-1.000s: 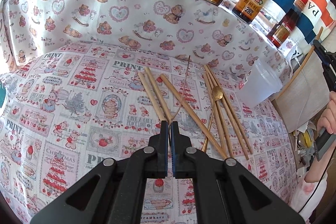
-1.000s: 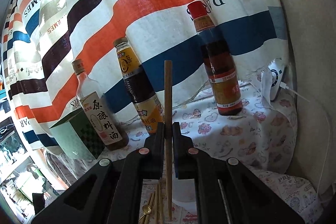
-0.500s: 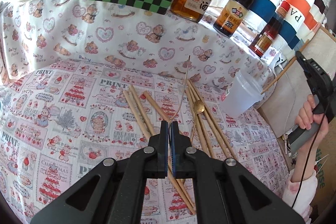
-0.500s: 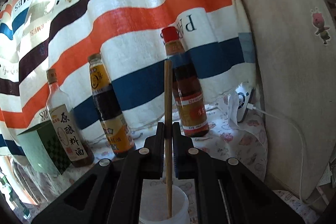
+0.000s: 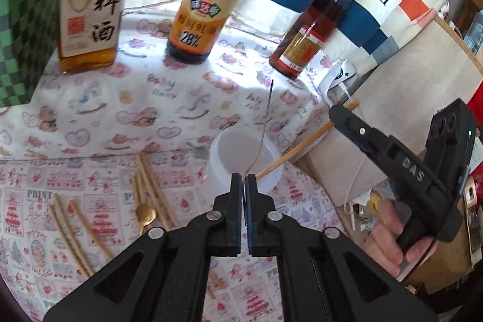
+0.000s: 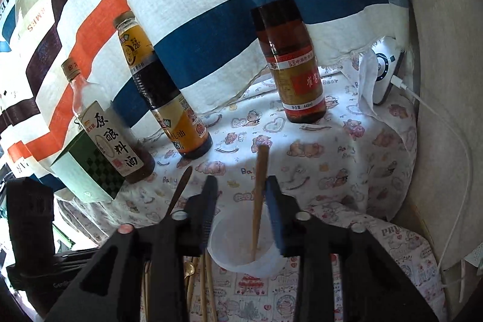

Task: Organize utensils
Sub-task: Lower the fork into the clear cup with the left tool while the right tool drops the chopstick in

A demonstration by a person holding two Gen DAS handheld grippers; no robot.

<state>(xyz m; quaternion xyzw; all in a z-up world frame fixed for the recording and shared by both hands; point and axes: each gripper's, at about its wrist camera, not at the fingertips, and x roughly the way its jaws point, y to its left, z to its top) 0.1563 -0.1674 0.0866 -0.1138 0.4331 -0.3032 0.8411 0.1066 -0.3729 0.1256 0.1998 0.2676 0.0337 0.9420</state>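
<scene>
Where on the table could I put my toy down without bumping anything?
The teddy-print cloth between the red-capped bottle and the white cup is bare. So is the patch in front of the rice-wine bottle. Left of the cup it is crowded with loose chopsticks and a gold spoon.

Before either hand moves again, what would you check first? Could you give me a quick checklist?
1. Wooden chopstick stands in the translucent white plastic cup: ok.
2. Right gripper let go: its jaws have just been opening, chopstick between them; touching one pad, cannot tell.
3. Left gripper shut on the thin metal utensil handle: ok.
4. Cup upright: ok.
5. Patterned cloth cleared: not ok, loose wooden chopsticks and a gold spoon lie there.
</scene>
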